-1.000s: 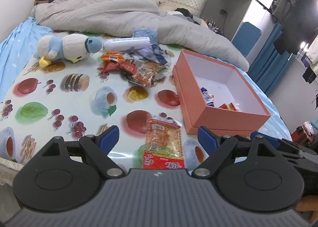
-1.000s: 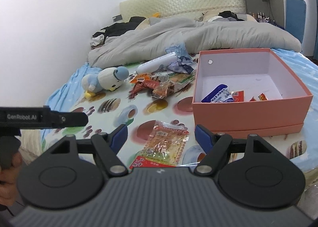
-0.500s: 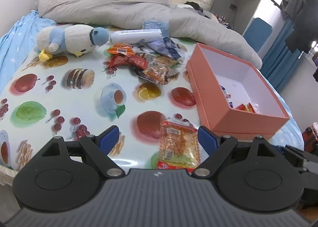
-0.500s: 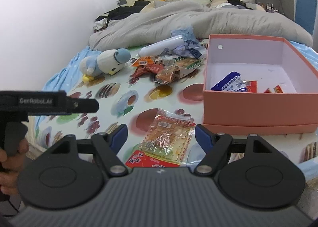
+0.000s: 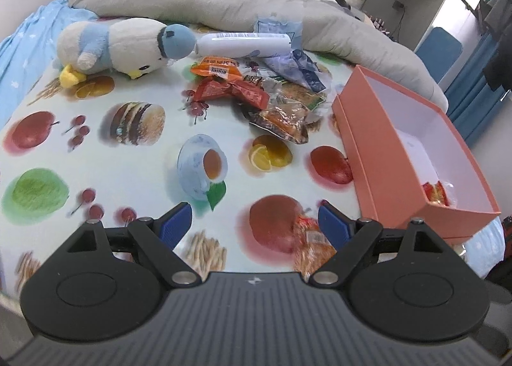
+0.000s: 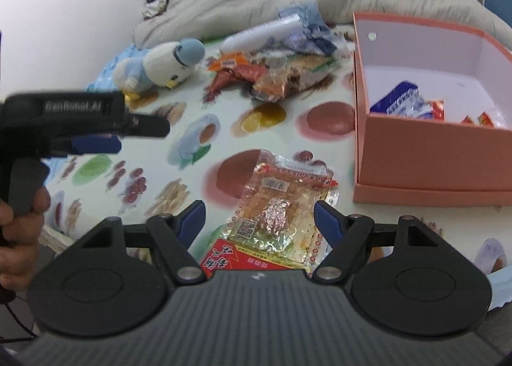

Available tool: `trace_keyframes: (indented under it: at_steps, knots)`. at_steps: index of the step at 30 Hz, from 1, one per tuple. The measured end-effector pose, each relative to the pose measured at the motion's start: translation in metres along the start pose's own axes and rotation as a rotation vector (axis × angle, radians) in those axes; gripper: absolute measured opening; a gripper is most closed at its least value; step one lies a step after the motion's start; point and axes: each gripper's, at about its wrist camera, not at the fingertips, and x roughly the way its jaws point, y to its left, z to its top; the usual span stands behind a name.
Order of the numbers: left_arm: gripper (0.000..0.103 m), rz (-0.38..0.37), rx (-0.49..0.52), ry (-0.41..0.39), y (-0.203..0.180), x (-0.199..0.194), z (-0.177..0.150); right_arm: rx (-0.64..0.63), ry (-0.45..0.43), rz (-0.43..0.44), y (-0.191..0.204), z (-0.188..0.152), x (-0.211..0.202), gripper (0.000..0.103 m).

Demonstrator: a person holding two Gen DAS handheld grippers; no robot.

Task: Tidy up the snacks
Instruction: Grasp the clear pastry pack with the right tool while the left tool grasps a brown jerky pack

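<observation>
The right gripper (image 6: 259, 218) hangs with its blue fingers spread wide and nothing between them, just above a clear snack packet (image 6: 281, 215) with a red lower edge lying flat on the fruit-printed cloth (image 5: 134, 174) of the bed; the left gripper (image 5: 256, 222) is likewise apart and empty, the same packet at its 4 o'clock, beside the right fingertip. The pink box (image 6: 428, 154) sits at 2 o'clock from the packet, open, holding a blue-and-white wrapper (image 6: 400, 103) and small red packs; a heap of snacks (image 5: 256, 93) lies at 12 o'clock near a plush penguin (image 5: 121, 45) and a white tube (image 5: 243, 44).
</observation>
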Motion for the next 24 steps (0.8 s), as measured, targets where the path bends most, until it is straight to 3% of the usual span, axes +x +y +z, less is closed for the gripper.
trace_keyframes:
  at_steps: [9, 17, 24]
  knots:
    - [0.088, -0.051, 0.059, 0.01, -0.007, 0.073, 0.043, 0.023, 0.075, -0.052, 0.003, 0.005, 0.053, 0.076]
    - [0.084, -0.11, 0.144, 0.007, -0.018, 0.138, 0.082, -0.083, 0.138, -0.096, 0.012, -0.001, 0.09, 0.078]
    - [0.084, -0.131, 0.218, 0.014, -0.029, 0.187, 0.108, -0.134, 0.134, -0.103, 0.014, -0.003, 0.097, 0.075]
